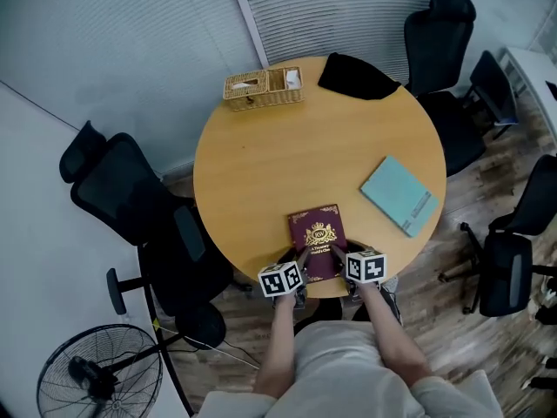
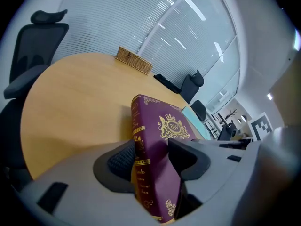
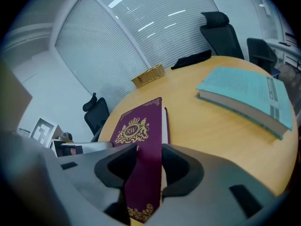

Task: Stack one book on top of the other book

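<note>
Nearest the person, the left gripper (image 1: 300,263) and the right gripper (image 1: 340,254) each take 1 near corner of the hardback maroon book with a gold crest (image 1: 318,232). The book sits at the near rim of the round wooden table (image 1: 248,168). Both pairs of jaws are clenched on it, with 1 jaw over the cover and 1 beneath. Holding 2 corners at once is probably meant to keep a stiff, fairly heavy book level and stop it swinging as it is carried.

The head view gives the layout, but the marker cubes hide the grip itself. The left gripper view shows the gold-banded spine pressed against a ribbed pad. A shadow under the book there suggests its near edge is already off the wood. The right gripper view shows the pale page edge at the other corner.

Farther out, on the table's right side and well apart from the maroon book, lies the flat teal book (image 1: 399,195). Its top is bare, so it is the likely base of the stack. Its thickness shows only in the right gripper view.

At the far rim sit a woven wicker basket (image 1: 261,88) and a black cloth bundle (image 1: 357,77), both clear of the path. Black office chairs (image 1: 130,198) ring the table.
</note>
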